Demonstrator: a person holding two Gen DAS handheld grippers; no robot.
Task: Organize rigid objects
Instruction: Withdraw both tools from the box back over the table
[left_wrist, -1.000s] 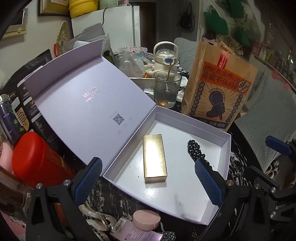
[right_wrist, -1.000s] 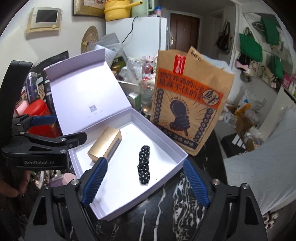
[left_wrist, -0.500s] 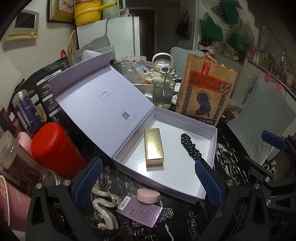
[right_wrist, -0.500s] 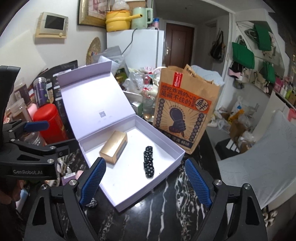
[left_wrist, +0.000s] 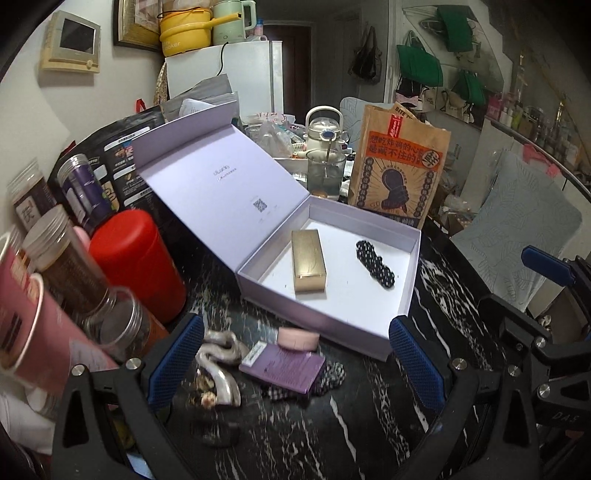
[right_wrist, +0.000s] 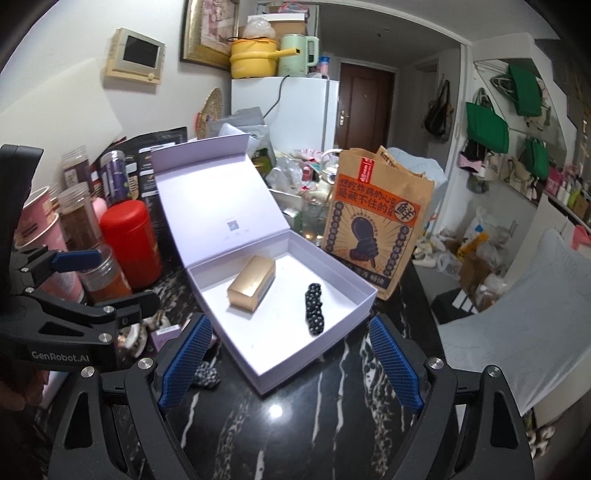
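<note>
Both claws are hanging wide apart and empty: the left gripper (left_wrist: 295, 360) over the marbled black table (left_wrist: 351, 424), the right gripper (right_wrist: 290, 363) at the near corner of the lavender cardboard box (right_wrist: 266, 373). Its hinged lid (left_wrist: 221, 184) is standing open. Inside are lying two things: one glossy gold rectangular box (left_wrist: 308, 260) and one knobbly black polka-dot hair clip (left_wrist: 375, 262), apart. One smooth red canister (left_wrist: 136, 262) is standing left.

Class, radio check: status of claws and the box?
Both claws, left and right, open, empty. Gold box and black beaded clip inside open box. Nothing blocking.
</note>
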